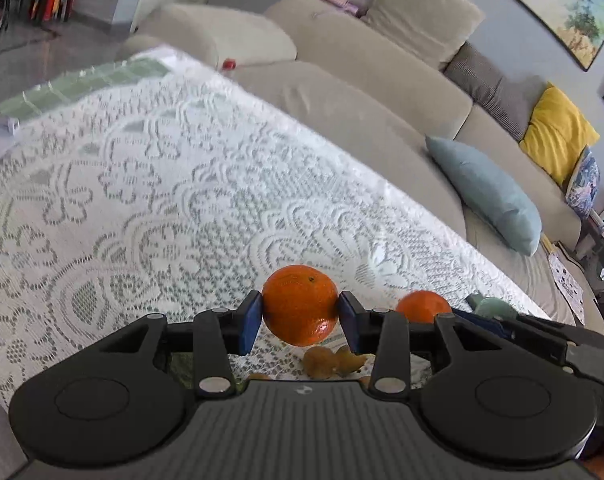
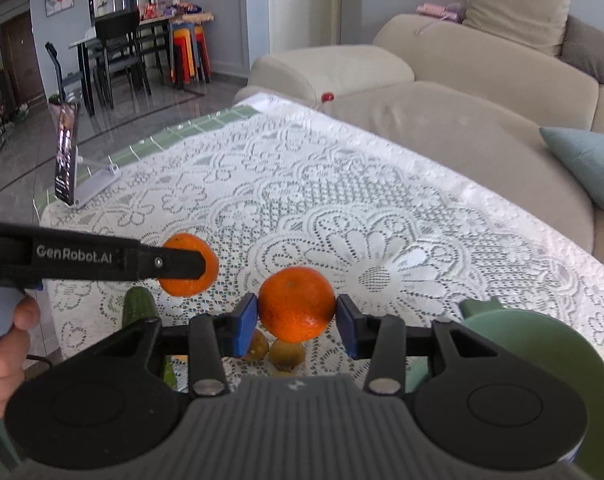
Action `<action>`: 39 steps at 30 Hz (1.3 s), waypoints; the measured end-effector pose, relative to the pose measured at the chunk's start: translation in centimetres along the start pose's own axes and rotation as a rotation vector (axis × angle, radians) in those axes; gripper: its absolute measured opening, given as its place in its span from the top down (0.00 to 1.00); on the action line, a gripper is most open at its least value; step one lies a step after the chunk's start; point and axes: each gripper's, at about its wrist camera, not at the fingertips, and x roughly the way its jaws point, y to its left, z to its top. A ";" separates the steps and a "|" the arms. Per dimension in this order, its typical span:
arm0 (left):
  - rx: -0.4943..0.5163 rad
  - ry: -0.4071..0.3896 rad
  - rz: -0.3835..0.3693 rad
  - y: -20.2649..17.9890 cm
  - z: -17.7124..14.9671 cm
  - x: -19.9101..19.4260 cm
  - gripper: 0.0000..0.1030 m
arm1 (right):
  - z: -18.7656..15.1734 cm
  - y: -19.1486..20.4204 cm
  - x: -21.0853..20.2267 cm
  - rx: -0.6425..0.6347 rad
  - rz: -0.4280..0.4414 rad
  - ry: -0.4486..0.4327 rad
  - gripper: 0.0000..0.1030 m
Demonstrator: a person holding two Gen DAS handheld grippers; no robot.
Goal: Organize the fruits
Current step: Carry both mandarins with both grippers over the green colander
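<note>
Clearly both grippers are gripping fruit, each clamping one orange above the lace cloth [image 1: 149, 184].

Left gripper [image 1: 299, 314]: blue pads [image 1: 250, 322] are pressing on the two sides of an orange [image 1: 299, 304], jaws standing partly closed around it. The orange is sitting lifted off the cloth, with small brownish fruits [image 1: 330, 360] lying below it at 6 o'clock. At 3 o'clock of this orange, a second orange [image 1: 422, 306] is showing behind the right gripper's arm.

Right gripper [image 2: 297, 320]: blue pads [image 2: 246, 326] are squeezing the second orange [image 2: 295, 304] from either side, jaws partly closed on it. Two small yellow-brown fruits [image 2: 285, 354] are lying on the cloth just under it at 6 o'clock. A cucumber [image 2: 138, 306] is lying at 9 o'clock of the held orange, partly hidden by the gripper body. A green bowl [image 2: 542, 344] is sitting at 3 o'clock, just beside the gripper.

From the right wrist view, the left gripper's finger [image 2: 173, 264] is crossing in from 9 o'clock, covering part of its orange [image 2: 189, 264]; a hand [image 2: 5, 344] is holding that gripper's handle at the left edge.

A phone on a stand [image 2: 67, 156] is standing at 10 o'clock near the cloth's far corner. A beige sofa [image 2: 462, 72] is filling the far side at 1 o'clock.
</note>
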 end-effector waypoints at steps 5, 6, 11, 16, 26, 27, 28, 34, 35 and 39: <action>0.042 -0.043 -0.003 -1.5 -0.2 -1.7 0.55 | -0.6 -0.4 -2.6 -0.002 -0.010 -0.040 0.61; 0.054 -0.050 0.002 -1.9 -0.2 -2.1 0.55 | -0.7 -0.5 -3.0 -0.002 -0.013 -0.046 0.61; 0.101 -0.062 -0.024 -3.8 -0.7 -3.3 0.55 | -1.3 -1.4 -5.3 -0.009 -0.040 -0.078 0.61; 0.159 -0.058 -0.051 -6.2 -1.5 -3.8 0.55 | -2.1 -2.3 -7.1 -0.013 -0.075 -0.103 0.61; 0.284 0.038 -0.138 -11.6 -4.1 -1.6 0.55 | -4.0 -4.8 -8.3 -0.016 -0.154 -0.068 0.61; 0.294 0.047 -0.144 -12.0 -4.4 -1.3 0.55 | -4.2 -5.3 -8.3 -0.016 -0.167 -0.063 0.61; 0.305 0.055 -0.147 -12.6 -4.6 -1.0 0.55 | -4.4 -5.6 -8.4 -0.017 -0.180 -0.060 0.61; 0.369 0.111 -0.160 -14.9 -5.7 0.9 0.55 | -5.5 -8.0 -7.9 -0.021 -0.245 -0.023 0.61; 0.379 0.120 -0.158 -15.2 -5.8 1.3 0.55 | -5.7 -8.5 -7.8 -0.015 -0.250 -0.016 0.61; 0.425 0.143 -0.146 -16.3 -6.2 2.3 0.55 | -6.4 -9.9 -7.3 0.001 -0.264 0.007 0.61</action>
